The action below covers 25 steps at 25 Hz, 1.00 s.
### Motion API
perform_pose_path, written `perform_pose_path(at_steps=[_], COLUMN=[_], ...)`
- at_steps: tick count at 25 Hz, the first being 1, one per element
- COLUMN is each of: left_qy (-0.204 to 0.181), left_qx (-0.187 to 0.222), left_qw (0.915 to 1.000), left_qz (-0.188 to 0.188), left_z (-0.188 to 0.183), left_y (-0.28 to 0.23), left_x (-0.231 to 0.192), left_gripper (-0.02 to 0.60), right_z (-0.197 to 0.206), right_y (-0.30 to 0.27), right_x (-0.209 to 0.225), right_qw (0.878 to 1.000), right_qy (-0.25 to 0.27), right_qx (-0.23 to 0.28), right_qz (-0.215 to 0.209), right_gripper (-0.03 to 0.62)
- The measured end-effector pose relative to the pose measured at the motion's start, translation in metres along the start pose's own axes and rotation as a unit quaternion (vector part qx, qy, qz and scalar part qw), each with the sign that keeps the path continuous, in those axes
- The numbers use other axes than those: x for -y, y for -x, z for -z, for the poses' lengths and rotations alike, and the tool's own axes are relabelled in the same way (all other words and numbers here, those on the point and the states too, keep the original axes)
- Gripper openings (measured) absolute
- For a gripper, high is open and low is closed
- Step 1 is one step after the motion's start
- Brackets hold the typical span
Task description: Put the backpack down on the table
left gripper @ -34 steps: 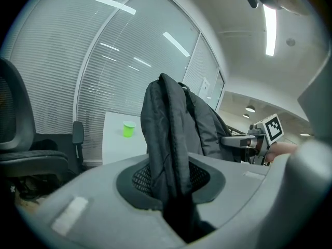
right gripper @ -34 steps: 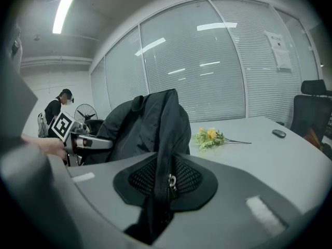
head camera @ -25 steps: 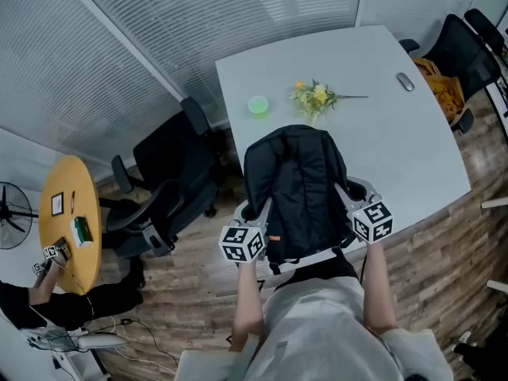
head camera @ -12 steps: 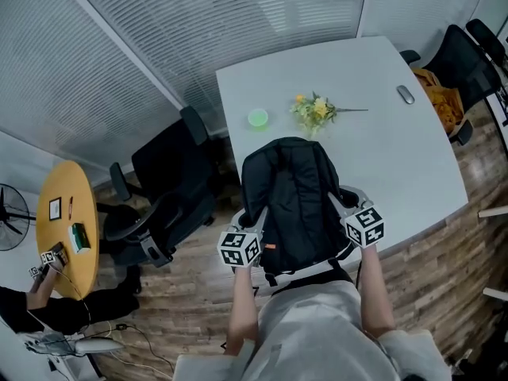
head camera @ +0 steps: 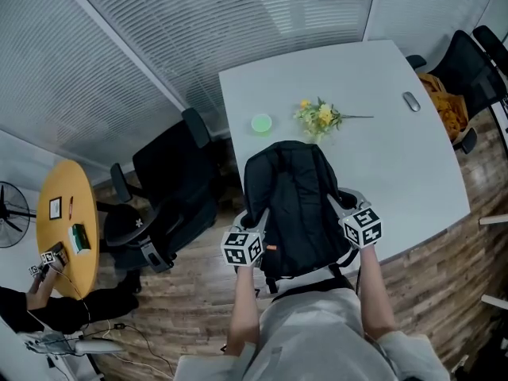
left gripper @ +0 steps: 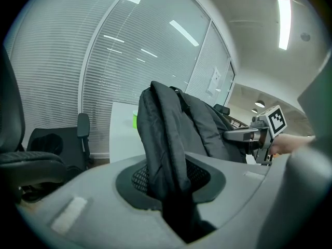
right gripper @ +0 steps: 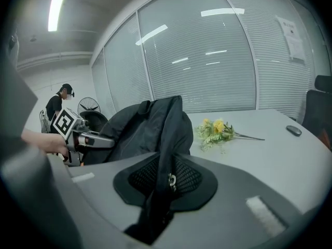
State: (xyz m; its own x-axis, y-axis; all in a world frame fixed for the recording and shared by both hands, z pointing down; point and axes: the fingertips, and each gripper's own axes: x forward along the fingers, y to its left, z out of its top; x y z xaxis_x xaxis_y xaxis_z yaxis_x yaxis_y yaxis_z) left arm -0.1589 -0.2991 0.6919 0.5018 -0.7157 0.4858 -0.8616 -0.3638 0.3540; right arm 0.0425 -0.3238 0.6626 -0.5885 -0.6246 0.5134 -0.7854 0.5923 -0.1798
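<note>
A black backpack (head camera: 295,205) hangs between my two grippers, its upper part over the near edge of the pale grey table (head camera: 397,165). My left gripper (head camera: 252,217) is shut on the left side strap of the backpack (left gripper: 171,154), which runs down between its jaws. On the other side, my right gripper (head camera: 343,206) is shut on the right strap of the backpack (right gripper: 165,154), a small metal ring showing in its grip. The backpack's lower end overhangs the table toward the person.
On the table beyond the backpack lie a bunch of yellow flowers (head camera: 320,117), a green cup (head camera: 261,123) and a grey mouse (head camera: 410,101). Black office chairs (head camera: 171,185) stand at the table's left, another chair (head camera: 472,58) at the far right. A round wooden table (head camera: 67,221) is far left.
Both grippers have carried the backpack forward and lower, so more of it now lies over the table's near edge. The grips on the straps are unchanged.
</note>
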Motion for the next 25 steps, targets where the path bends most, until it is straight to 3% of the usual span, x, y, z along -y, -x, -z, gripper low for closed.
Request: perform_pose_path(at_steps=[25], left_qy=[0.004], left_qx=[-0.032], left_qw=[0.999], left_qz=[-0.03], left_z=[0.01], left_y=[-0.051], left_x=[-0.038], left_gripper=[0.109], right_z=[0.014], right_y=[-0.06], right_x=[0.033], right_qw=[0.999], right_qy=[-0.017], right_qx=[-0.026], right_qz=[-0.014], right_gripper=[0.054])
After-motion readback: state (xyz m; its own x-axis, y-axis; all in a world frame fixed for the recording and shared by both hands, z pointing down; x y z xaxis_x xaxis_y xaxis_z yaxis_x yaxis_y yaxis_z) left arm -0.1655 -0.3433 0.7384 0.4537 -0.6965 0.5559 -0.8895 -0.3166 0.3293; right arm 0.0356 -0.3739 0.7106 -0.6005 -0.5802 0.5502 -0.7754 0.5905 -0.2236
